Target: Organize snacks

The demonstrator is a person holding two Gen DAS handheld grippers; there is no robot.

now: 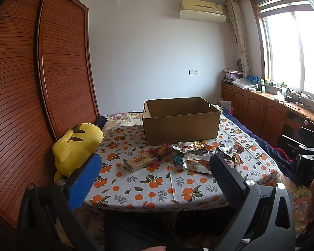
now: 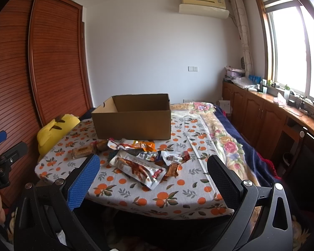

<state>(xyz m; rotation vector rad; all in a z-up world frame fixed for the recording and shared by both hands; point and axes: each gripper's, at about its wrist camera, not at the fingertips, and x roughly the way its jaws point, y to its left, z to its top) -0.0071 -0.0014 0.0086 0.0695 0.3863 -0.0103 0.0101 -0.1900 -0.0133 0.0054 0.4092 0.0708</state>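
Observation:
A pile of snack packets [image 1: 201, 155] lies on the orange-print tablecloth [image 1: 157, 188], in front of an open cardboard box [image 1: 180, 121]. A brown cereal bar [image 1: 139, 161] lies at the pile's left. My left gripper [image 1: 155, 179] is open and empty, held above the table's near edge, short of the snacks. In the right wrist view the pile [image 2: 144, 159], with a white chicken-feet packet [image 2: 138, 170] in front, lies before the box [image 2: 134, 117]. My right gripper [image 2: 152, 182] is open and empty, near the table's front edge.
A yellow plush toy [image 1: 75, 146] sits at the table's left, against a wooden wardrobe [image 1: 31, 83]. A floral blanket [image 2: 224, 138] covers the bed to the right. Wooden cabinets [image 2: 261, 113] line the window wall. The left gripper's body [image 2: 2, 167] shows at the right view's left edge.

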